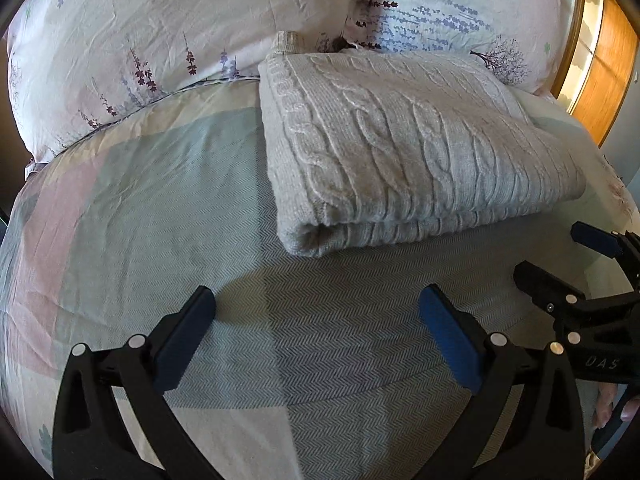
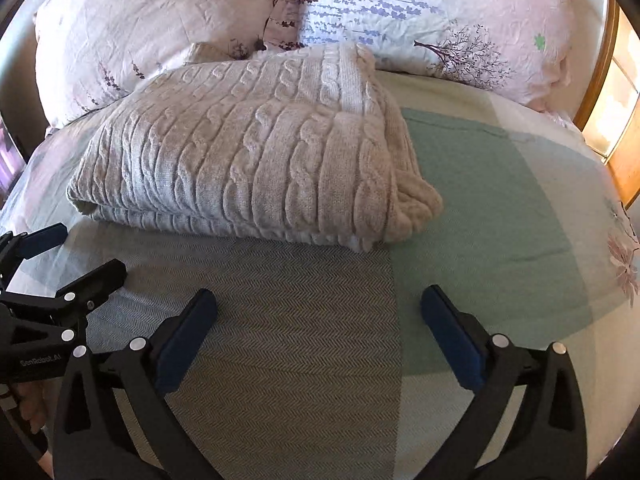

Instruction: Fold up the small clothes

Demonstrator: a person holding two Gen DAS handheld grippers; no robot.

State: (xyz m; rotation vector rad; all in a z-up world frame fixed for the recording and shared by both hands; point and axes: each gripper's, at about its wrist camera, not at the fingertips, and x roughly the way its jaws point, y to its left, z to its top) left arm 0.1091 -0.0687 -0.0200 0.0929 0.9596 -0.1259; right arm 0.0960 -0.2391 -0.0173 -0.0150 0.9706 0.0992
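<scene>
The thick, soft cable-knit sweater (image 1: 400,152) looks floppy, best pinched at its folded near edge by the left gripper (image 1: 316,320) and right gripper (image 2: 318,320), both spread and empty.

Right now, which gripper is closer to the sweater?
Hard to call; about equal. The left gripper sits before the sweater's left corner, the right gripper before its right corner. Both open, touching nothing.

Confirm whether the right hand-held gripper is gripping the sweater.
No: the right hand-held gripper hangs open over the bedspread, short of the folded sweater.
</scene>
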